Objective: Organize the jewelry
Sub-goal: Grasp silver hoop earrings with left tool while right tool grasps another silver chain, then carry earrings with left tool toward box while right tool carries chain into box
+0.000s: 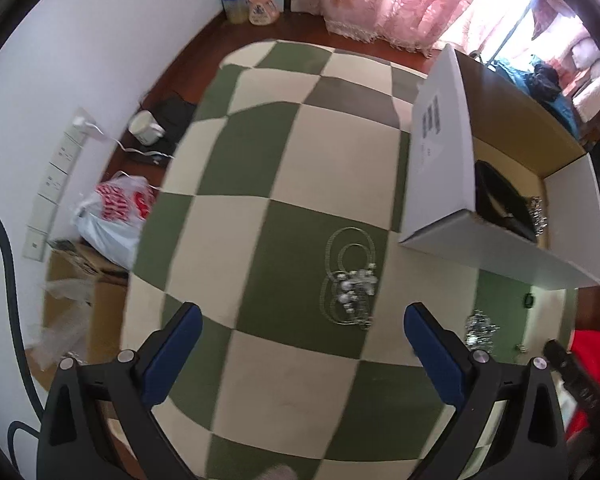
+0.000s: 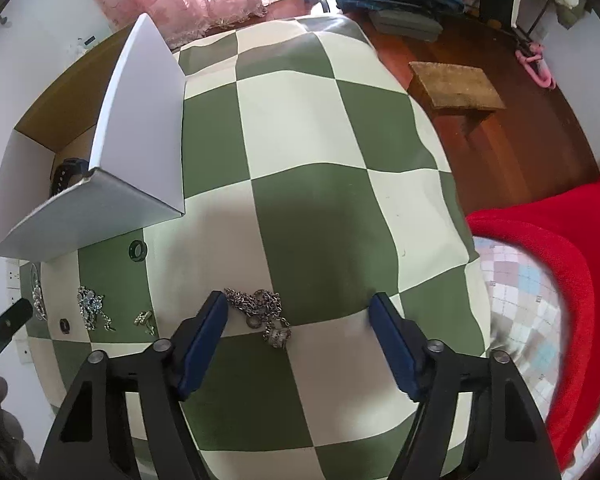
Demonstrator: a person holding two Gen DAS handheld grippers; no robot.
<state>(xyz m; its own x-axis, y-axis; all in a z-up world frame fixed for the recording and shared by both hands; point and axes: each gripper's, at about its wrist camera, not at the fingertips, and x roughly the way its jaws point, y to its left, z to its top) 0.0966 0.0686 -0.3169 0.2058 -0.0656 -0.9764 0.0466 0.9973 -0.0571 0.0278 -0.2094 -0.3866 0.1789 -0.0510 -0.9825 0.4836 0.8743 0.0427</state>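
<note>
My left hand-held gripper (image 1: 303, 332): wide open, empty, above hoop necklace (image 1: 350, 276). My right hand-held gripper (image 2: 299, 320): open, pads astride chain bracelet (image 2: 262, 312), not touching. Checkered surface (image 2: 300, 120). White box (image 2: 140, 140).

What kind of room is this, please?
Probably a bedroom at home: pink floral curtains at a window, a wooden floor, and a red blanket beside the checkered table cover.
</note>
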